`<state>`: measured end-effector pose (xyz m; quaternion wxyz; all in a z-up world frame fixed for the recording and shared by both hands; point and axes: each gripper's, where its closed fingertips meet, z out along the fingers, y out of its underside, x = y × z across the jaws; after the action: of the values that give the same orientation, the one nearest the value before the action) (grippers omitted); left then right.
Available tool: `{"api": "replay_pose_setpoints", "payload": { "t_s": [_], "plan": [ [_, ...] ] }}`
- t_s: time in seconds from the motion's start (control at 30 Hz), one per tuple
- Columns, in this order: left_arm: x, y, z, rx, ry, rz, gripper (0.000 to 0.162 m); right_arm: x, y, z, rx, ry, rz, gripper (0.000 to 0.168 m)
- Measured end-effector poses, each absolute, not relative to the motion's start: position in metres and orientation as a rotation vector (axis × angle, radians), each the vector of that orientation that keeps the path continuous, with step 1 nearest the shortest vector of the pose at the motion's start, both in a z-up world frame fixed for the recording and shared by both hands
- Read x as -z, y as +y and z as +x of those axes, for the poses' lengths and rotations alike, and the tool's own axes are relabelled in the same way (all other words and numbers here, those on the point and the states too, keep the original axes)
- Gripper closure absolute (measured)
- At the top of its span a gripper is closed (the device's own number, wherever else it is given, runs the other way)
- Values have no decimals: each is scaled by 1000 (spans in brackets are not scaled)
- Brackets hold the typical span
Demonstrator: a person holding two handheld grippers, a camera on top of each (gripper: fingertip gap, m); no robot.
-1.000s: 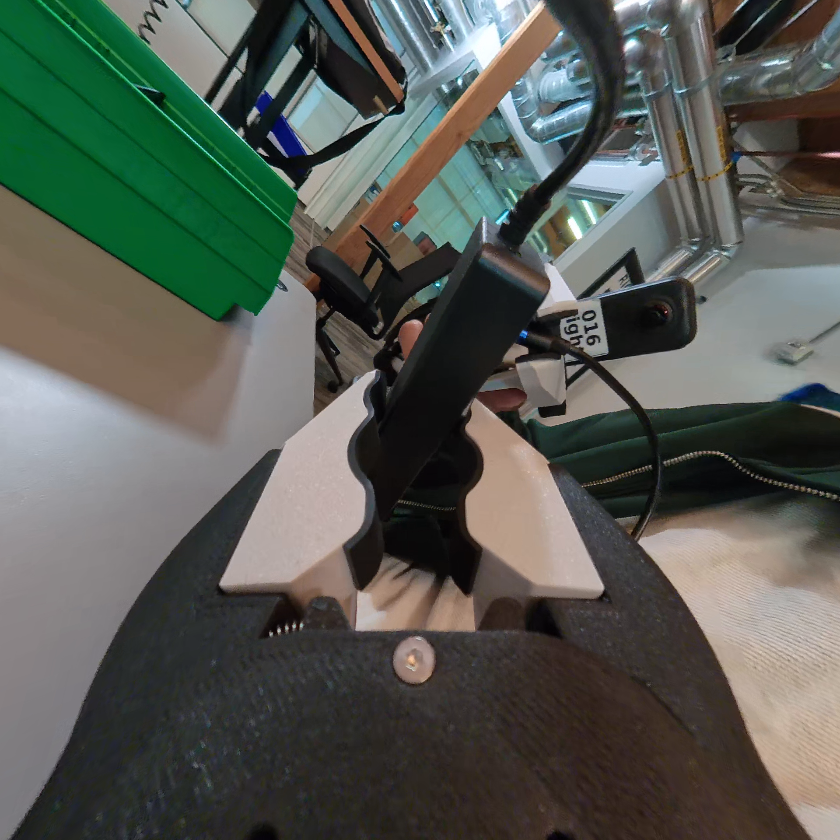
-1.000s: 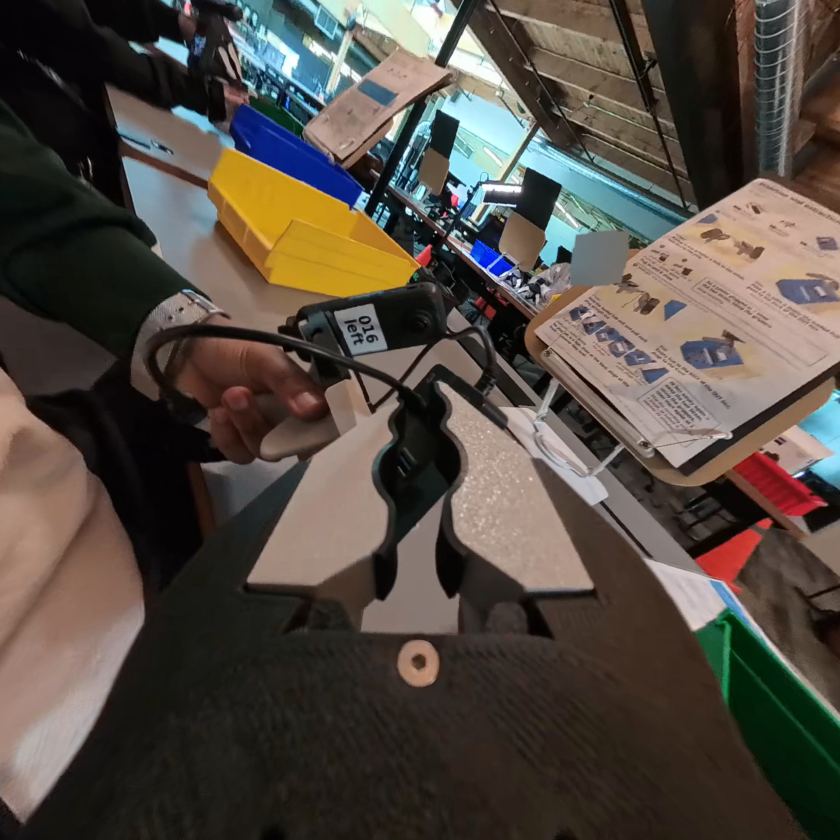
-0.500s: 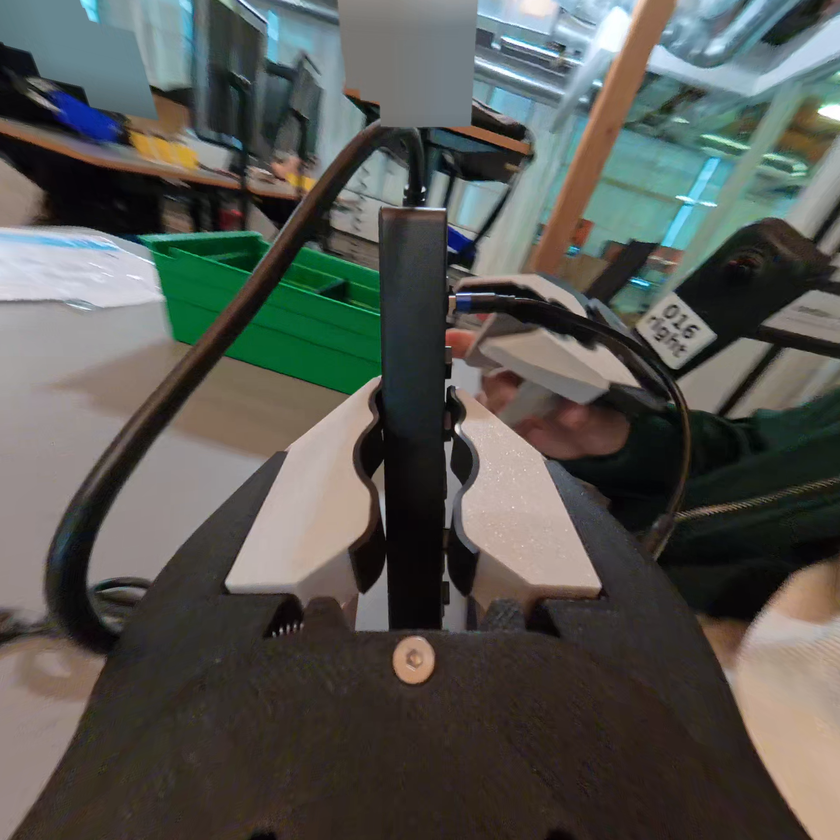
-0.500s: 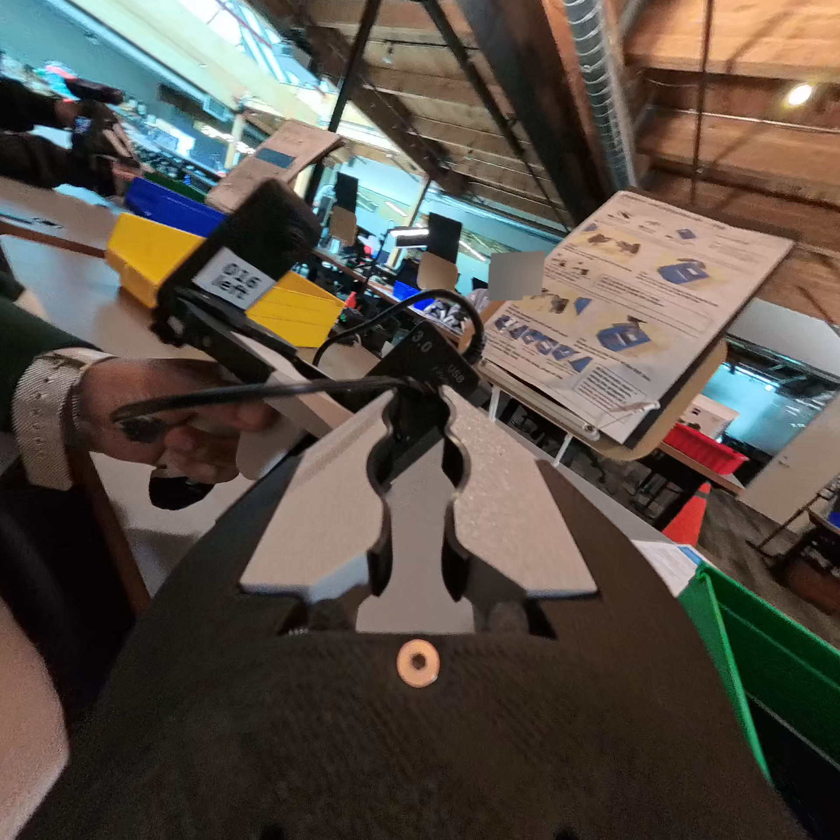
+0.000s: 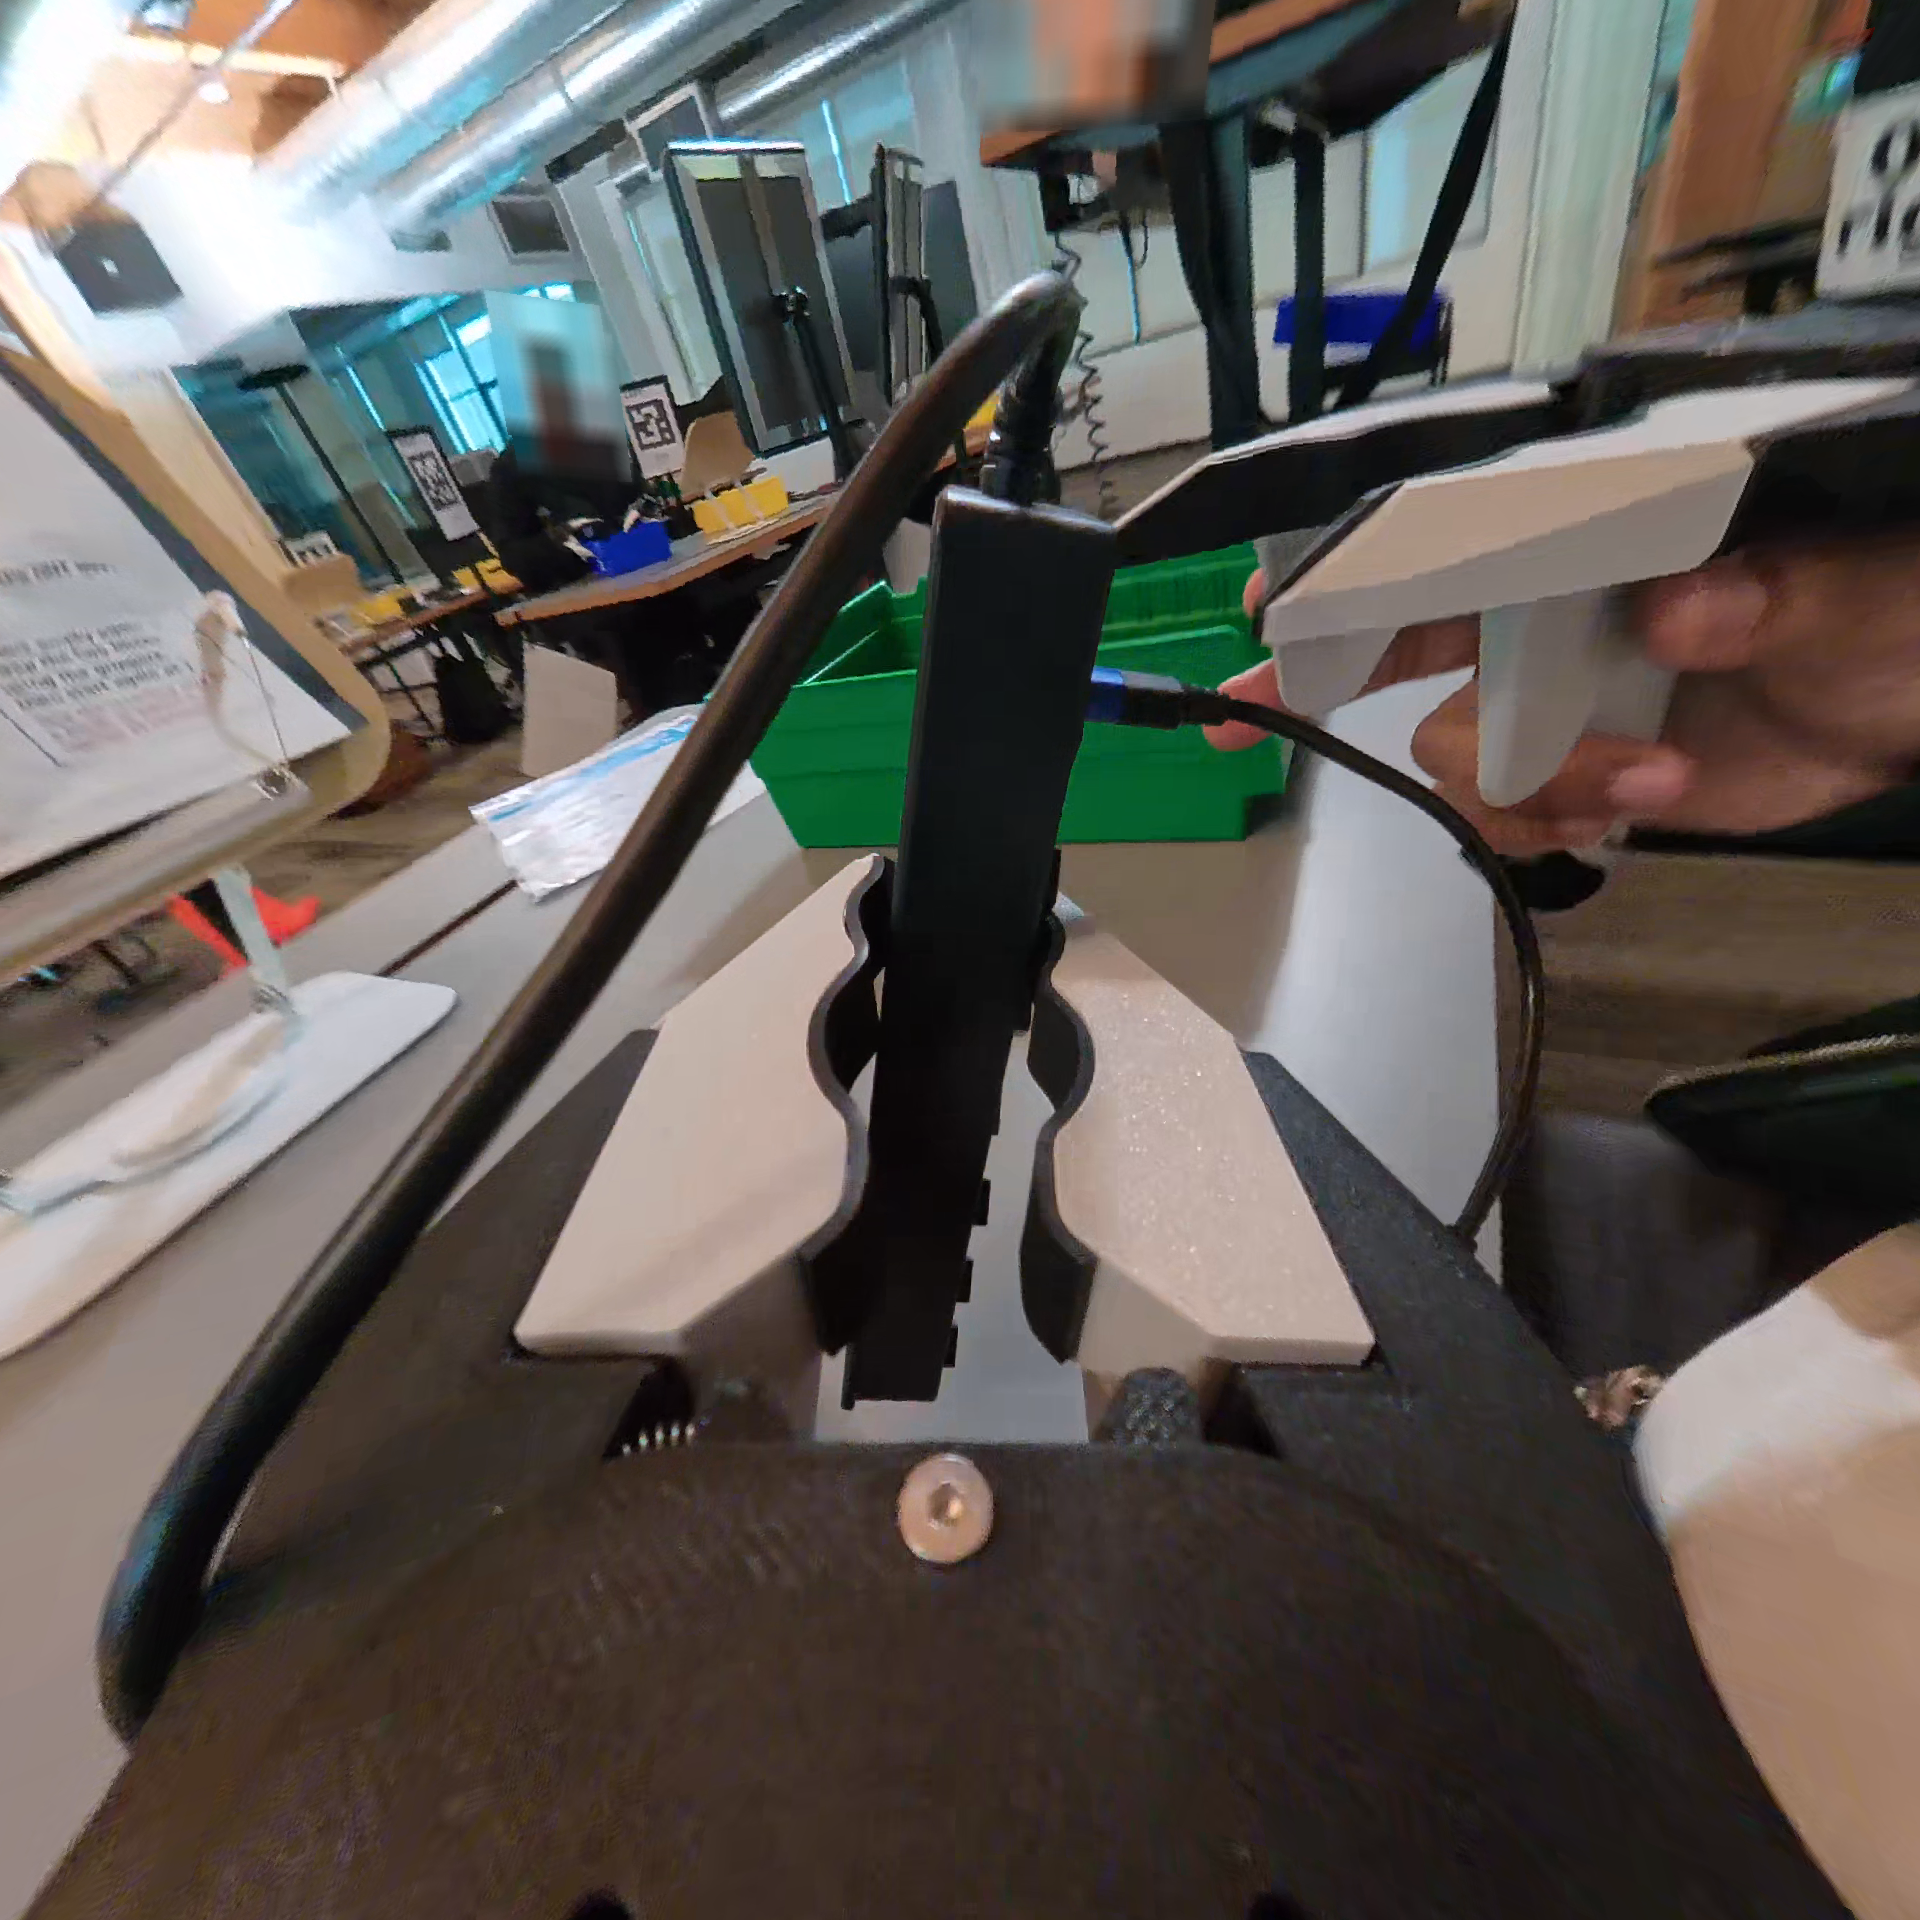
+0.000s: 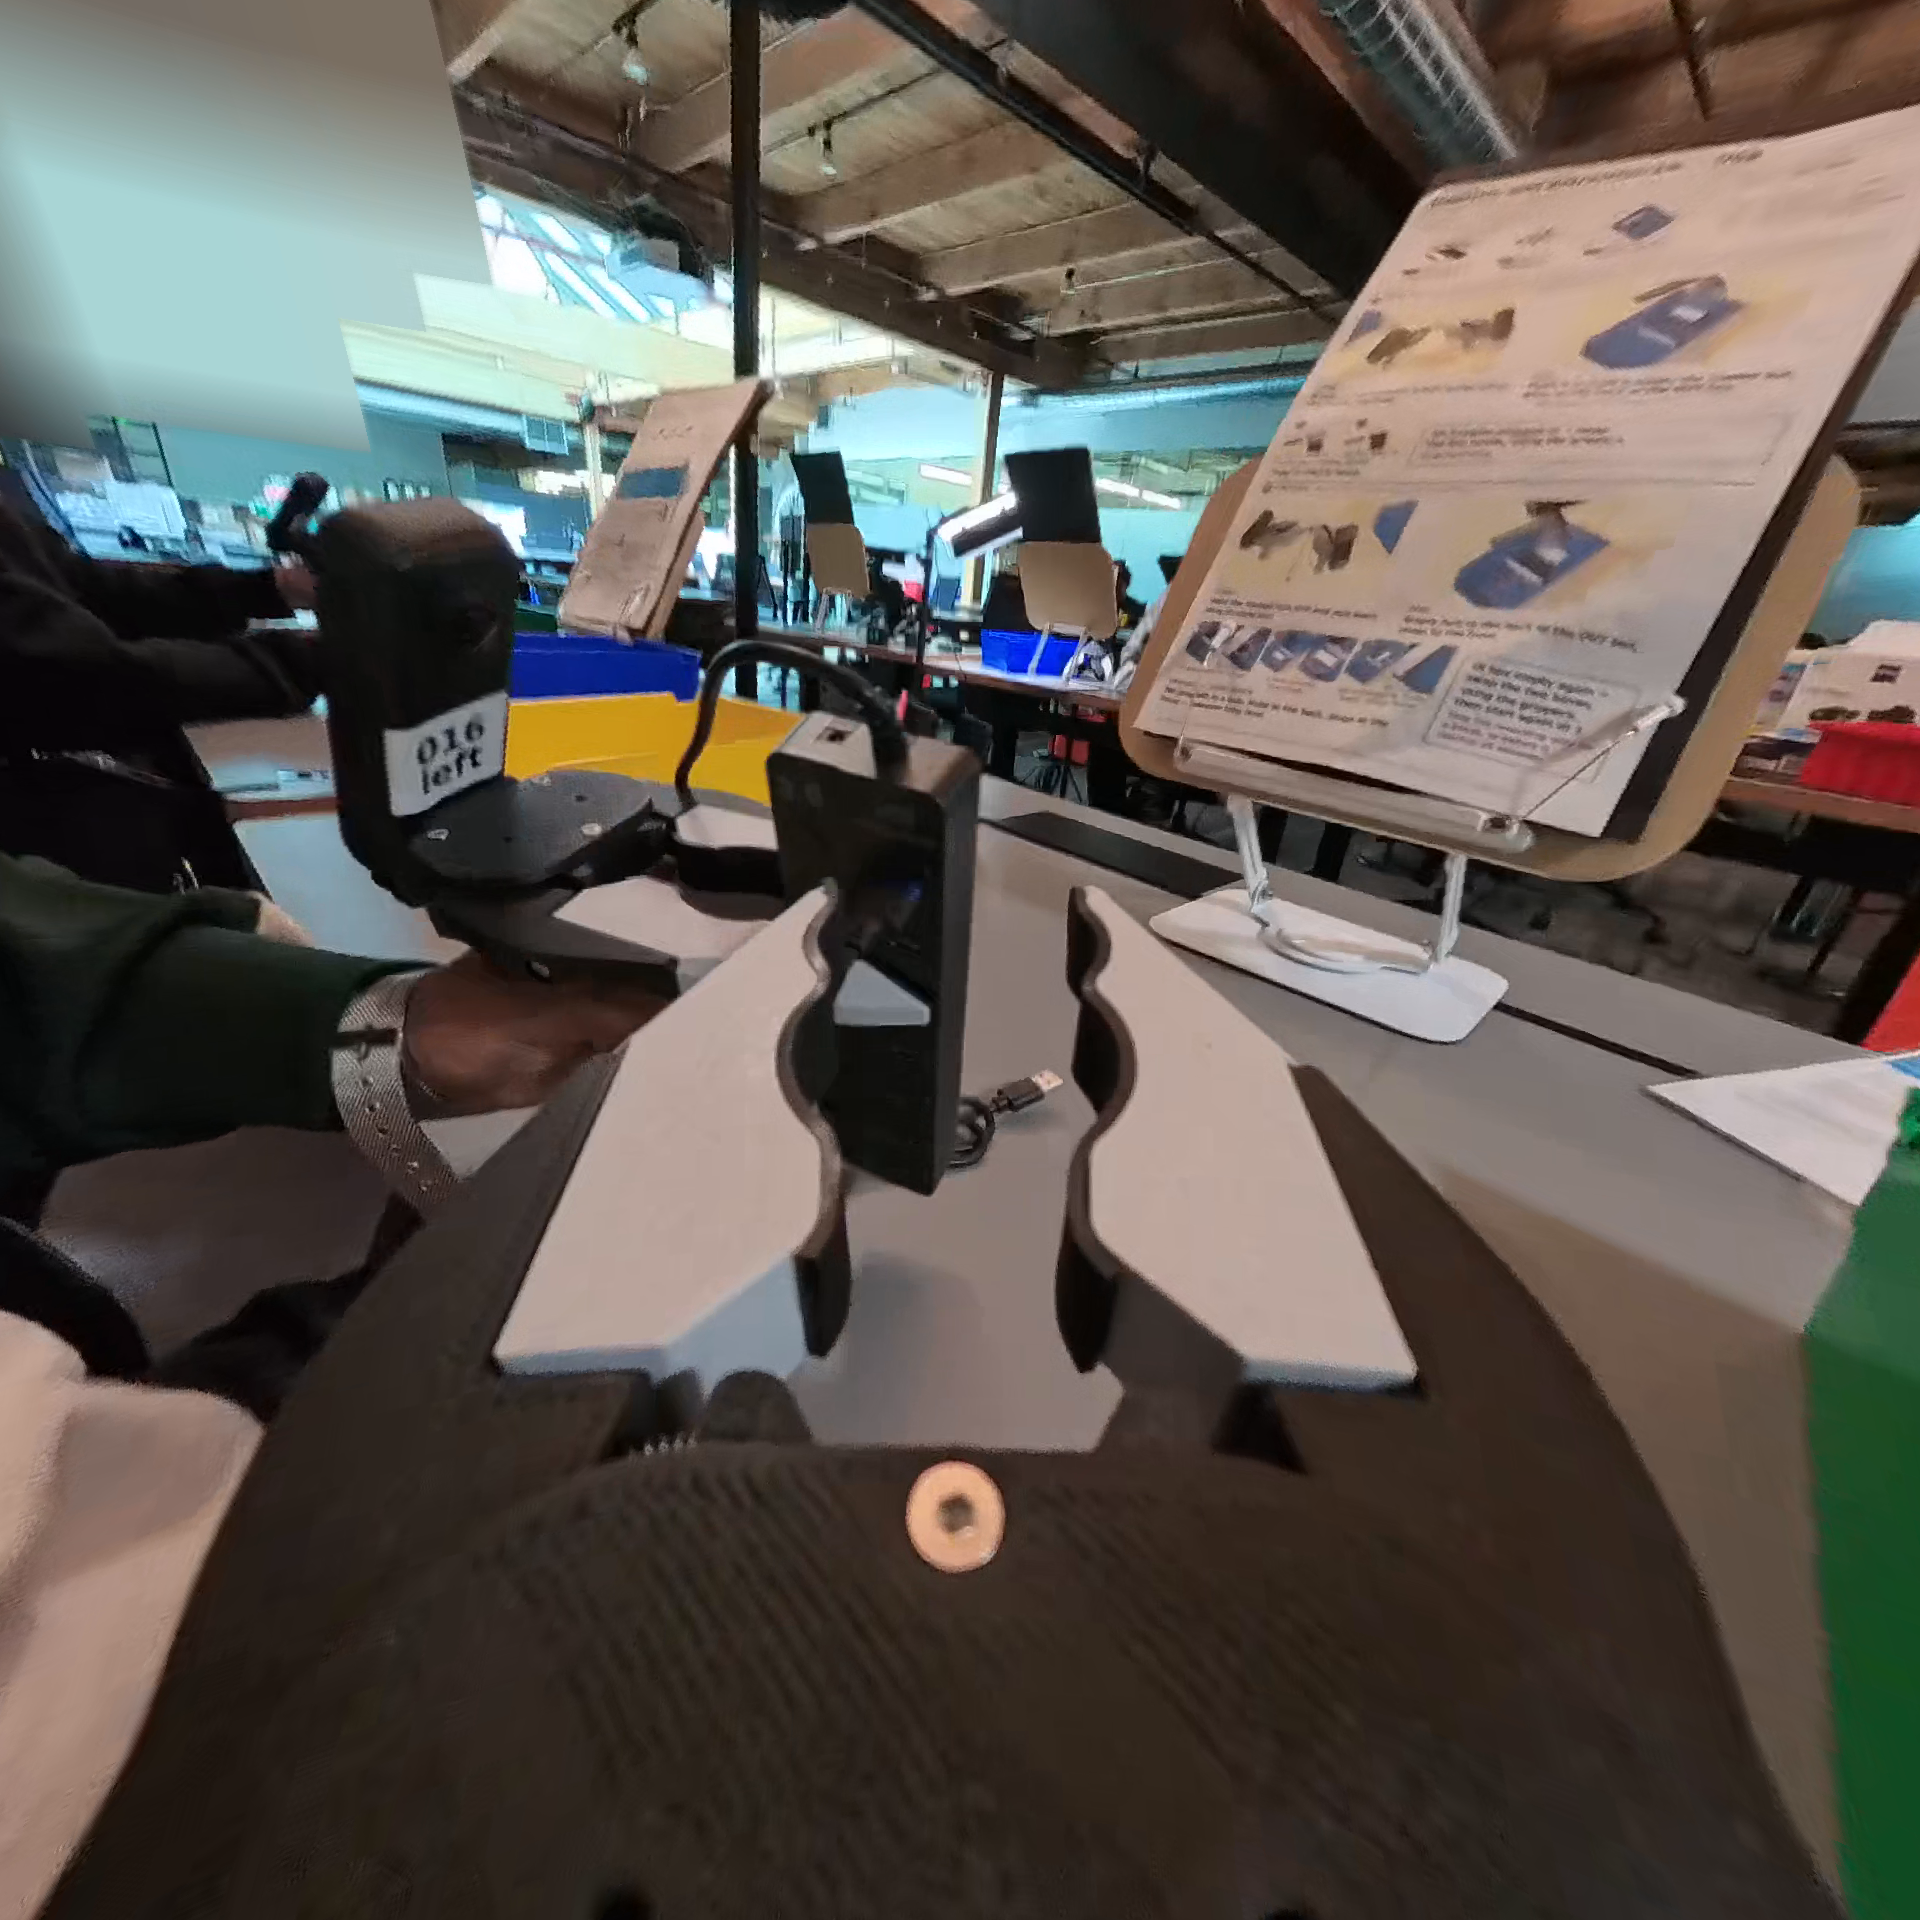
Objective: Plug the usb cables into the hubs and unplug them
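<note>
Holding the hub [image 5: 997,831] upright at frame centre, your left hand-held gripper [image 5: 951,1060] stays clenched; your right hand-held gripper [image 6: 951,1049] hangs released. Tug the plugged cable [image 5: 1153,709] sideways and the hub may twist loose.

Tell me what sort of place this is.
Probably a shared workshop or lab: rows of worktables with coloured parts bins, instruction sheets on stands, and exposed ducts overhead.

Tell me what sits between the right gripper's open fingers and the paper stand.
Right wrist view: the black USB hub held upright, a loose USB plug on the grey table behind, then bare tabletop to the paper stand.
</note>
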<state>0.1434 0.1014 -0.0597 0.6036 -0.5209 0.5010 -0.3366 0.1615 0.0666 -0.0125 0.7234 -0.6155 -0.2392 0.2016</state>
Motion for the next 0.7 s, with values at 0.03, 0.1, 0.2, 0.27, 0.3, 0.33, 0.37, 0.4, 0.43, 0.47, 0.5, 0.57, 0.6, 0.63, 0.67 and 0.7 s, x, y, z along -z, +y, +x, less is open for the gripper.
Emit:
{"api": "replay_pose_setpoints", "payload": {
  "t_s": [0.03,0.1,0.2,0.27,0.3,0.33,0.37,0.4,0.43,0.47,0.5,0.57,0.6,0.63,0.67,0.7],
  "plan": [
    [62,100,145,726,1185,-1192,138,18,67,156,-456,-543,-1392,123],
    [68,100,147,618,1216,-1174,139,31,68,146,-527,-546,-1479,117],
    [70,99,147,495,1256,-1116,138,46,70,140,-638,-514,-1588,121],
    [71,98,148,412,1279,-1060,138,52,70,139,-665,-514,-1623,139],
    [71,98,148,374,1286,-1038,139,55,71,140,-655,-515,-1635,143],
    [73,98,148,342,1290,-1024,138,57,73,142,-633,-515,-1646,149],
    [75,99,149,312,1288,-1014,137,60,74,143,-613,-521,-1657,153],
    [77,99,149,289,1288,-999,136,61,74,142,-606,-532,-1666,154],
    [80,97,151,272,1301,-978,136,63,73,140,-607,-541,-1678,154],
    [81,96,152,248,1298,-960,135,64,72,138,-611,-550,-1690,154],
    [79,93,153,234,1294,-932,131,66,72,136,-610,-559,-1701,155],
    [78,90,154,230,1292,-926,134,69,71,132,-599,-568,-1716,155],
    [78,91,154,255,1296,-956,135,69,71,132,-594,-565,-1716,154],
    [76,93,153,303,1283,-1001,136,68,71,132,-596,-562,-1717,154],
    [74,95,153,363,1262,-1049,136,66,71,132,-602,-553,-1719,154],
    [72,96,153,407,1255,-1080,137,64,72,132,-608,-540,-1722,154]
  ]
}}
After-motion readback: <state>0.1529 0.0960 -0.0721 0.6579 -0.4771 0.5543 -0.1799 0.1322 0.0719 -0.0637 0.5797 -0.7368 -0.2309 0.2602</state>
